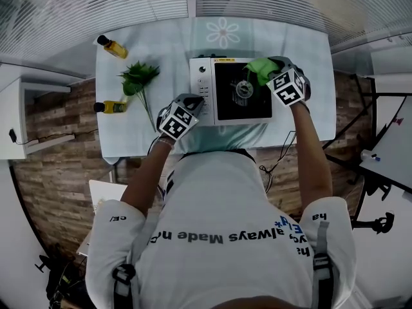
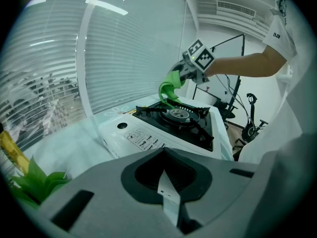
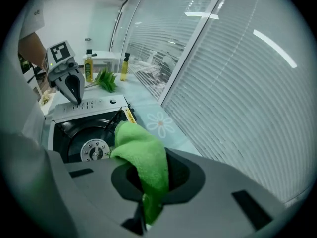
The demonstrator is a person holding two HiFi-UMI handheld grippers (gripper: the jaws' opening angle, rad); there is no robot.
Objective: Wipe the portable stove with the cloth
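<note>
One pale table (image 1: 167, 50) holds the stove (image 1: 243, 105) beside slatted blinds (image 1: 84, 11).

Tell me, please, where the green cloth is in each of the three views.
Head view: the green cloth is up and right of centre, at the far edge of the portable stove.
Left gripper view: upper centre, at the stove's far side.
Right gripper view: lower centre, close to the camera.
Shared landmark: the stove's round burner, next to the cloth in every view.
</note>
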